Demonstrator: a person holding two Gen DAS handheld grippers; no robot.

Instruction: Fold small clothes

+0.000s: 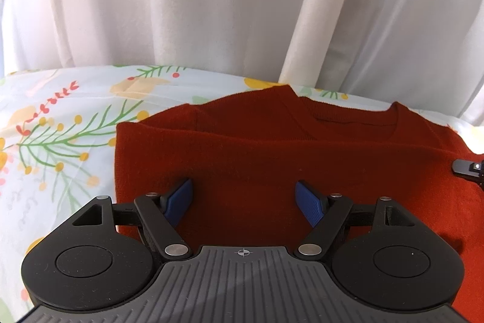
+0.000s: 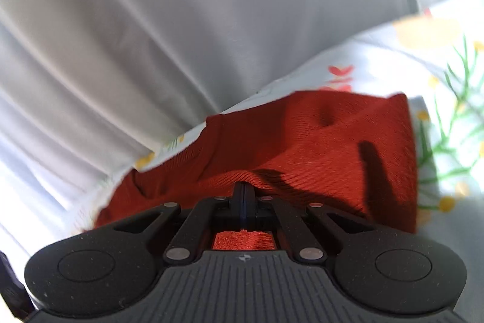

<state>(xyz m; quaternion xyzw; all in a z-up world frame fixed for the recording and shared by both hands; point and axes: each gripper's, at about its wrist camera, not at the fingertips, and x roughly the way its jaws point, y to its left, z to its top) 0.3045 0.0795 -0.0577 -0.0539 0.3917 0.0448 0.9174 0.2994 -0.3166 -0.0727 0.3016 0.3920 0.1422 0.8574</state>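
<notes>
A red knit sweater (image 1: 272, 147) lies on a floral bedsheet (image 1: 60, 126), its left sleeve folded across the body and its neckline toward the curtain. My left gripper (image 1: 245, 196) hovers over the sweater's lower body, open, its blue pads (image 1: 181, 202) wide apart with nothing pinched between them. At the right edge of the left wrist view, a black tip of the right gripper (image 1: 469, 168) rests at the sweater's side. In the right wrist view, my right gripper (image 2: 243, 192) is shut on the sweater (image 2: 317, 141), whose creases run up to the joined fingertips.
A white pleated curtain (image 1: 181, 5) hangs right behind the bed's far edge and fills the top of both views (image 2: 151, 35). Bare floral sheet (image 2: 453, 80) lies to the left and right of the sweater.
</notes>
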